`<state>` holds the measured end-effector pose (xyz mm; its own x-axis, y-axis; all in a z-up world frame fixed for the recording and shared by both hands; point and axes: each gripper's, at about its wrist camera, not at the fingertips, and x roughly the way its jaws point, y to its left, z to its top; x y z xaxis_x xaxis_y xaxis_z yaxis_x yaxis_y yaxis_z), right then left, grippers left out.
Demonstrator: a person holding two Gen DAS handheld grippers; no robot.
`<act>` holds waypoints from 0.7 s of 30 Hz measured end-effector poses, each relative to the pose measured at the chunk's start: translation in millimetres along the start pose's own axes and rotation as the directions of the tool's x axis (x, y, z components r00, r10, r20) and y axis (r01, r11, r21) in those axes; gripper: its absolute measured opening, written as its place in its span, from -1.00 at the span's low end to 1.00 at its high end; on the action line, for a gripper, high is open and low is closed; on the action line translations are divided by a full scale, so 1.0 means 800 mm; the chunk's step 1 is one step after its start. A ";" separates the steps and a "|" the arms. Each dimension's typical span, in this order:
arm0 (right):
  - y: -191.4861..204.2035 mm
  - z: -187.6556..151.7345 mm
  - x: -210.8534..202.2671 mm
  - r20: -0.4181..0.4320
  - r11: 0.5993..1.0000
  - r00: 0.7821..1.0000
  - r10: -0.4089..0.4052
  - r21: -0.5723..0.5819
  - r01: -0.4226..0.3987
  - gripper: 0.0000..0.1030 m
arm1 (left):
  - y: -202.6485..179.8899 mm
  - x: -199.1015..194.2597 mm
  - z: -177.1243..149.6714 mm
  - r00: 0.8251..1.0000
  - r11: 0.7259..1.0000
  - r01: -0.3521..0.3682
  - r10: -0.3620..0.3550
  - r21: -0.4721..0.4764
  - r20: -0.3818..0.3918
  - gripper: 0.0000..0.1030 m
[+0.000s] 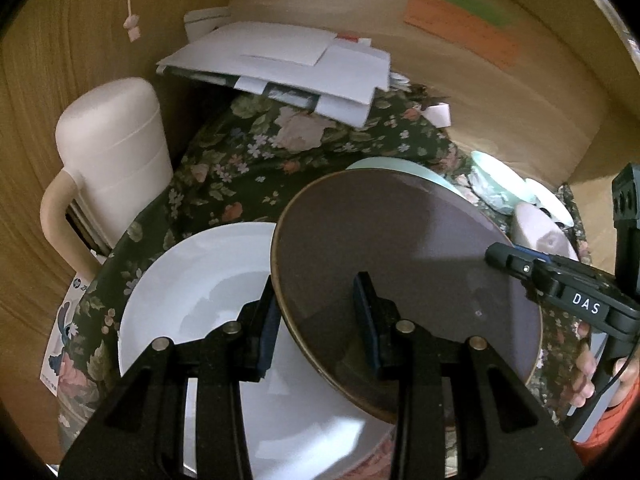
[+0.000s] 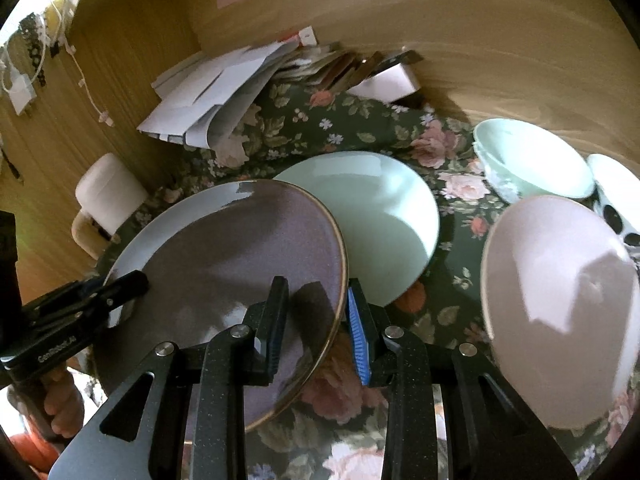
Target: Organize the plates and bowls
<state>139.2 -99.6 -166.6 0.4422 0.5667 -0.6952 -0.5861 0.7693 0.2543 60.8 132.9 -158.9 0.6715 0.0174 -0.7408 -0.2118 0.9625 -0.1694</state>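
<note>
The brown plate [image 1: 400,264] with the thin gold rim is tilted up over the white plate [image 1: 192,280], and both grippers have it by the edge. The left gripper [image 1: 316,320] has its pads either side of the near rim, one under and one on top, so it's clamped on. The right gripper [image 2: 318,320] does the same on the opposite edge, black pad on the plate face, blue pad just outside the rim; from the left wrist view its tip sits right on the plate's right side.

Behind the brown plate lies a mint green plate [image 2: 384,216], partly covered by it. To the right there's a pale pink bowl [image 2: 560,304], close to the right gripper, then a mint green bowl [image 2: 532,160] further back, and a white dish with black spots [image 2: 616,200] jammed at the far right edge.

All of it sits on a dark floral tablecloth [image 2: 360,128], pushed into a corner of wood-panel walls [image 1: 520,100] with coloured paper notes [image 1: 460,24] stuck on. A messy stack of envelopes [image 1: 288,64] fills the back, and a white jug [image 1: 112,152] with a beige handle stands at the left, near the white plate. Pretty cramped: free cloth only shows between the plates and the envelopes.
</note>
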 end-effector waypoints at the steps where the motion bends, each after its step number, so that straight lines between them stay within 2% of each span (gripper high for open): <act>1: -0.001 -0.001 -0.005 0.007 1.000 1.000 -0.003 0.000 0.003 -0.49 | -0.003 -0.002 0.000 1.000 1.000 0.004 -0.004 0.003 0.004 -0.31; 21: -0.021 -0.049 -0.087 0.103 0.997 0.993 -0.057 0.059 0.052 -0.49 | -0.066 -0.044 -0.024 0.997 0.993 0.064 -0.068 0.097 0.041 -0.31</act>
<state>91.3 -163.6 -148.9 0.5425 0.5490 -0.6358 -0.5215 0.8135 0.2574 34.5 76.0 -136.5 0.7131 -0.0371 -0.7000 -0.0983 0.9834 -0.1522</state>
